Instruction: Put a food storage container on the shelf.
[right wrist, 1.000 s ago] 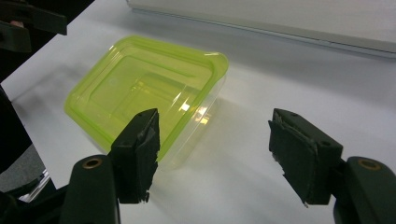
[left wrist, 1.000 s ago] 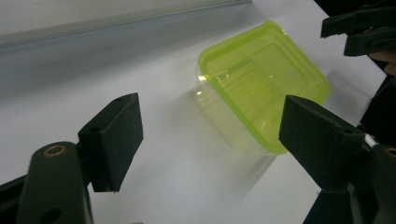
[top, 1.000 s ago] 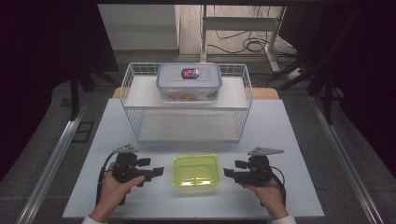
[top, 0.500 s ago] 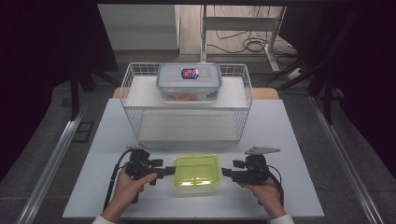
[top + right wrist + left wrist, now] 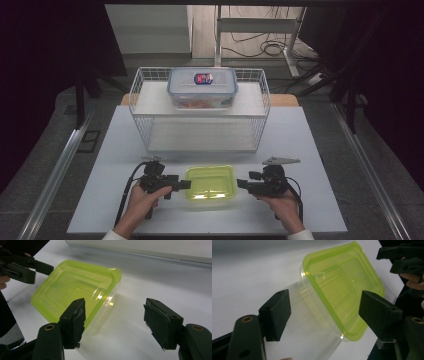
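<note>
Two claws flank the green-lidded tub (image 5: 210, 182), which sits on the white bench (image 5: 320, 150) near its front edge. Left claw (image 5: 184, 184) is at the tub's left end, jaws just narrowing but released, the corner between them untouched. Right claw (image 5: 243, 184) hangs near the right end, spread and gripping nothing

The high view looks forward and down over the table (image 5: 320, 150). Both gripper views face the box (image 5: 342, 290) closely from opposite sides.
</note>
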Tool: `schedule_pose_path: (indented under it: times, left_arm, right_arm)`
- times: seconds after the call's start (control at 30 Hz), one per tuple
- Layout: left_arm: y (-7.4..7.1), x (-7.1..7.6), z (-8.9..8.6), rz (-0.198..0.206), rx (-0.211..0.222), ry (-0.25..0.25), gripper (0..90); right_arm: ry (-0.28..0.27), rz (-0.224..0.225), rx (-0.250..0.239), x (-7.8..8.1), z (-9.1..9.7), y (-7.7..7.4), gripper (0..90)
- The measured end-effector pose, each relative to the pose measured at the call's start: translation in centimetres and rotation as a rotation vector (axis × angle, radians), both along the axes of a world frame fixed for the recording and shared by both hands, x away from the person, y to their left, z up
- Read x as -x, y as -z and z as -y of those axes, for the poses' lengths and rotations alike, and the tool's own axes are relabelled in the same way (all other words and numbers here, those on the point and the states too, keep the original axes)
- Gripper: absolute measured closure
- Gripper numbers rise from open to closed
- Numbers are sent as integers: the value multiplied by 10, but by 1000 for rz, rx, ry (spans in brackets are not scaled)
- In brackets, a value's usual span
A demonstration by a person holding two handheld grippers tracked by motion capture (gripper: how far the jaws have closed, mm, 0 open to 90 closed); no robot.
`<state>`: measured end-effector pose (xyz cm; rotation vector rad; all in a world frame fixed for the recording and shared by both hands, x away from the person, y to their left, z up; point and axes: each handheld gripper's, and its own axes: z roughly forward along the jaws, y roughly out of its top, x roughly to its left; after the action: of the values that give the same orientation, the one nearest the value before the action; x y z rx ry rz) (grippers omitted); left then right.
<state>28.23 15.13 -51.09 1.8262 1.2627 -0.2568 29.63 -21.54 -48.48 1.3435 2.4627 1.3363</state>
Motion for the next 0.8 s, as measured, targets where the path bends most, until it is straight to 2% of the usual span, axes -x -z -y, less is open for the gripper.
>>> schedule_pose_path:
  times: [0.2, 0.3, 0.47, 0.5, 0.6, 0.63, 0.7, 0.8]
  left_arm:
    - [6, -4, 4, -15, -4, 25, 331]
    - [7, -5, 6, -23, -2, 21, 355]
    - [9, -5, 7, -29, -2, 32, 359]
    - [9, -5, 7, -29, -2, 32, 359]
    - [10, -5, 8, -44, 13, 32, 361]
    - [10, -5, 9, -48, 19, 33, 368]
    - [10, -5, 9, -49, 21, 33, 380]
    - [10, -5, 9, -50, 37, 40, 415]
  right_arm:
    - [-2, -24, -18, -3, -3, 5, 336]
    - [-3, -36, -29, -5, -5, 7, 340]
    - [-16, -95, -82, -13, -11, 16, 365]
    - [-16, -95, -82, -13, -11, 16, 365]
    - [-30, -104, -83, -15, -15, 20, 384]
    - [-31, -123, -95, -18, -16, 22, 400]
    - [-32, -132, -102, -19, -17, 23, 408]
    - [-44, -160, -131, -20, -19, 25, 468]
